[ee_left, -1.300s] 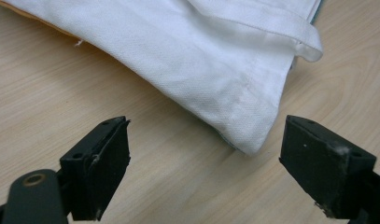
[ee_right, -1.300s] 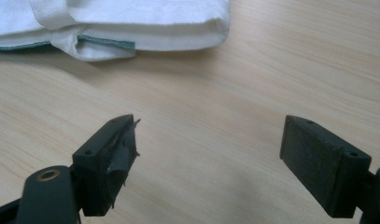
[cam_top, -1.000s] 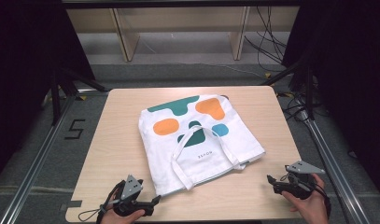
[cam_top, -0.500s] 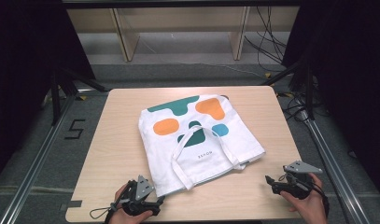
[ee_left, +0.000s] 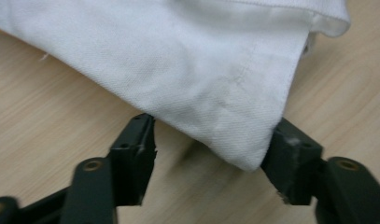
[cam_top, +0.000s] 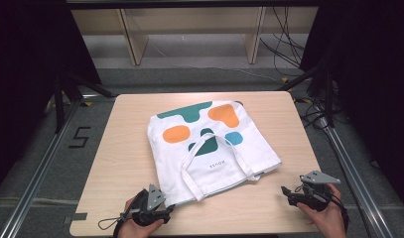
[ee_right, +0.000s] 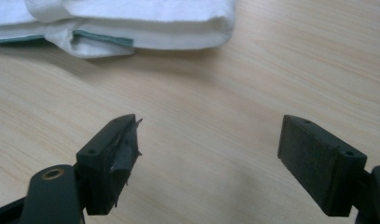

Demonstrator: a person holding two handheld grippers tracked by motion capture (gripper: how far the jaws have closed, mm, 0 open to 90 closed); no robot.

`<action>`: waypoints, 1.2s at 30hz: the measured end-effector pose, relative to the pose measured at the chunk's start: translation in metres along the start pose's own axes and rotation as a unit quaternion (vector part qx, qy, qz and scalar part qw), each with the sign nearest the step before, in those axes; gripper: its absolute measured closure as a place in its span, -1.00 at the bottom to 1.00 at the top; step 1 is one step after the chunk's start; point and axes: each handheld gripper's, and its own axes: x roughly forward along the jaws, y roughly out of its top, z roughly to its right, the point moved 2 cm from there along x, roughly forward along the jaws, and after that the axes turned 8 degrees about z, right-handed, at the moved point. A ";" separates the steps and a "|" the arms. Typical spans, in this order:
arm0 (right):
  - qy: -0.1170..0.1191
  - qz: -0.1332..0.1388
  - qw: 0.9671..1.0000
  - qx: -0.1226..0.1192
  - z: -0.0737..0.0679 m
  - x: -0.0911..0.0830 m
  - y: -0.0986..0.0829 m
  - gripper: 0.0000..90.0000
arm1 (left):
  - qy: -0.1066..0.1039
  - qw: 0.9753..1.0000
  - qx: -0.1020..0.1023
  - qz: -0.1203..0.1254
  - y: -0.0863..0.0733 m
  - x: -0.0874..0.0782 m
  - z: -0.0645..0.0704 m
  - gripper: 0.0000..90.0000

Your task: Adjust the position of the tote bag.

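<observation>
Tote bag (cam_top: 209, 148), white cloth printed with green, orange and blue blobs, is laid flat at the middle of the wooden table (cam_top: 120, 148), handles (cam_top: 214, 163) folded back over its face toward the person. A small printed word is seen on the bag below the blobs; it appears upside down from the high view and is too small to be read with certainty. The near left corner of the bag (ee_left: 243, 144) is seen between the jaws of the left gripper (ee_left: 208, 151), which are spread wide on either side of it; cloth is touched or nearly touched by both jaws, but nothing is clamped. This placement is judged to be a preparation for pinching that corner, perhaps for folding or lifting. The right gripper (ee_right: 208, 149) is held low over bare wood near the bag's right near edge (ee_right: 131, 32), its jaws fully parted and empty, the cloth lying well ahead of them. Both grippers are held in the person's hands at the table's near edge. A figure "5" (cam_top: 79, 137) is marked on the grey floor left of the table.
</observation>
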 end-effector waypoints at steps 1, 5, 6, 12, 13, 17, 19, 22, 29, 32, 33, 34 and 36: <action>0.000 0.000 1.000 0.000 0.000 0.000 0.000 -0.53 | 0.010 1.000 -0.006 0.009 0.000 -0.001 -0.002 -0.07; 0.005 0.000 1.000 -0.005 -0.001 0.000 0.001 -0.52 | 0.010 0.999 0.017 0.026 0.000 -0.011 -0.011 0.39; -0.003 0.007 1.000 -0.013 -0.001 0.000 0.002 -0.52 | 0.010 0.999 0.021 0.031 0.001 -0.013 -0.015 0.48; 0.002 0.010 1.000 -0.024 -0.007 0.004 0.007 -0.52 | 0.021 0.999 0.017 0.038 -0.001 -0.016 -0.032 0.56; 0.001 0.015 1.000 -0.022 -0.009 0.007 0.010 -0.51 | 0.018 0.999 0.006 0.038 -0.001 -0.016 -0.032 0.57; 0.014 0.011 0.999 -0.049 -0.015 0.016 0.017 -0.48 | 0.021 0.999 0.013 0.039 -0.001 -0.015 -0.032 0.56; 0.018 0.004 0.998 -0.058 -0.020 0.024 0.021 -0.45 | 0.020 0.999 0.019 0.038 -0.001 -0.015 -0.033 0.56; 0.018 0.008 0.995 -0.096 -0.024 0.039 0.032 -0.30 | 0.020 0.999 0.008 0.043 -0.001 -0.015 -0.034 0.56; 0.007 0.017 0.989 -0.144 -0.029 0.062 0.049 0.02 | 0.014 0.999 -0.001 0.038 -0.003 -0.014 -0.034 0.56; -0.013 0.019 0.983 -0.180 -0.031 0.072 0.054 0.24 | 0.015 0.999 0.010 0.036 -0.003 -0.014 -0.035 0.56; -0.013 0.019 0.983 -0.180 -0.031 0.072 0.054 0.24 | 0.014 0.999 0.009 0.035 -0.003 -0.015 -0.036 0.56; -0.020 0.005 0.982 -0.189 -0.031 0.080 0.054 0.45 | 0.014 0.999 0.008 0.036 -0.003 -0.014 -0.036 0.55; -0.017 -0.010 0.980 -0.198 -0.032 0.084 0.054 0.66 | 0.017 0.999 0.007 0.037 -0.003 -0.014 -0.036 0.55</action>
